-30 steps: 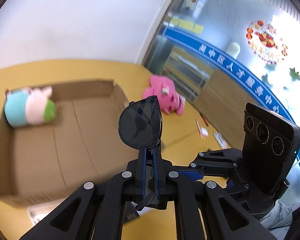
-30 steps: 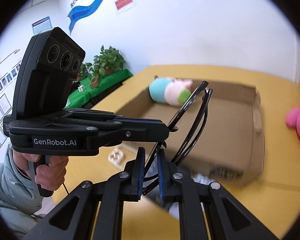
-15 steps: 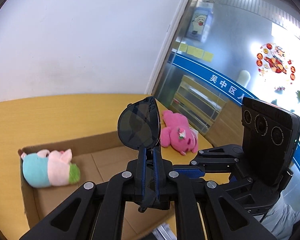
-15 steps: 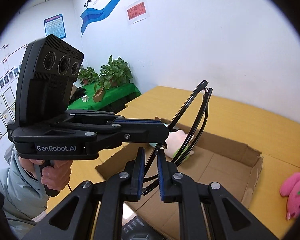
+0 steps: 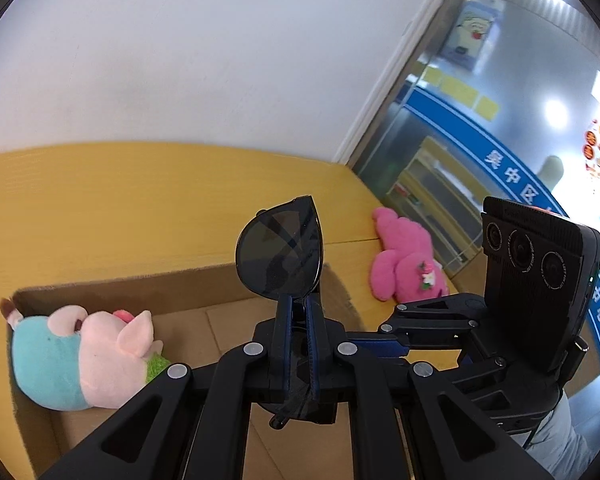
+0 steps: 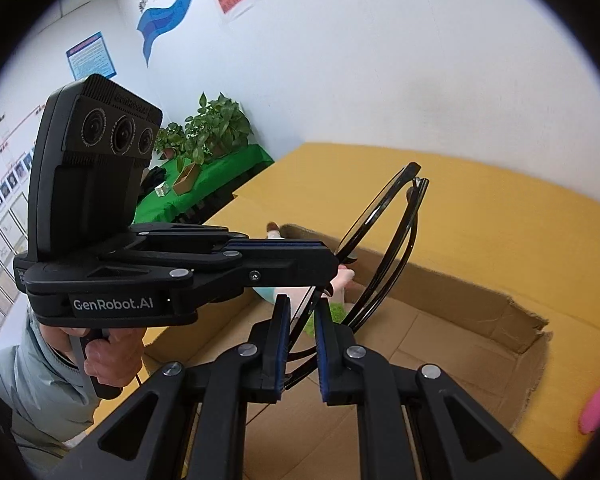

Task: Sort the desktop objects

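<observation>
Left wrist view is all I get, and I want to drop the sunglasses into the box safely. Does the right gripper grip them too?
Observer: Yes. In the right wrist view the right gripper is shut on the sunglasses, low on the frame, below the left gripper in that picture.
Operator: Is the box floor free near them?
Observer: The cardboard box shows bare floor on the side away from the plush pig.
Operator: Any damage to the box?
Observer: Its corner on the right of that picture is torn and ragged.
</observation>
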Available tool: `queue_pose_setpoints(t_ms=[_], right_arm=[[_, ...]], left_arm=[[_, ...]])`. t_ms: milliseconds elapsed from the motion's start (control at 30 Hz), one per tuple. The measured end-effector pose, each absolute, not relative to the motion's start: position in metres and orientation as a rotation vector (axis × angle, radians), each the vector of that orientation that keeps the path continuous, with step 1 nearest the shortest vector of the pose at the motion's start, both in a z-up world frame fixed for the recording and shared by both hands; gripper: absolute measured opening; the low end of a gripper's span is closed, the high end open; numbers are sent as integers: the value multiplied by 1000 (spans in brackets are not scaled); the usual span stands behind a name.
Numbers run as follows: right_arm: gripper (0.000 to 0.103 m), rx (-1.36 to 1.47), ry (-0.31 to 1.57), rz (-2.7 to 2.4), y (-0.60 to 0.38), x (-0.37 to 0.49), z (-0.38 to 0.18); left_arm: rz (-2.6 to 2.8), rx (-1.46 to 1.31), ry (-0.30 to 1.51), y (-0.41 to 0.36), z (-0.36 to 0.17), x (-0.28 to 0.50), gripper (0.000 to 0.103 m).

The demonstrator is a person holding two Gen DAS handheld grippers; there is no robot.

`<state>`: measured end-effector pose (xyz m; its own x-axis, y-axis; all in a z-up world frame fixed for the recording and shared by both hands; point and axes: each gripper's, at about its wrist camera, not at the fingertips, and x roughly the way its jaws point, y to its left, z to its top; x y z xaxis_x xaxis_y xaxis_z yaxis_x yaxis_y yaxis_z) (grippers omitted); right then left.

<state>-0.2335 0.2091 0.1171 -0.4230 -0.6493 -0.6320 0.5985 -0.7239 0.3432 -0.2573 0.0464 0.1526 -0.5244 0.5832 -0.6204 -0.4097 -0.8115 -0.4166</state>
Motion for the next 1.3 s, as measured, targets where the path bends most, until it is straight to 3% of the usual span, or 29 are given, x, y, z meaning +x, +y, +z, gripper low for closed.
queue_pose_setpoints(t_ms=[267,833,1300], right_arm=[[11,1134,-176,-2071,210,-272,43],[9,1428,-299,-1936,205,-318,-63],[12,1378,-239,-2039,220,-289,-25]], left_arm=[[2296,-1223,-335,52,83,-295,5],[2284,-1528,-371,71,-4,-319,5],[2340,-1458,-301,78,25,-298,9]])
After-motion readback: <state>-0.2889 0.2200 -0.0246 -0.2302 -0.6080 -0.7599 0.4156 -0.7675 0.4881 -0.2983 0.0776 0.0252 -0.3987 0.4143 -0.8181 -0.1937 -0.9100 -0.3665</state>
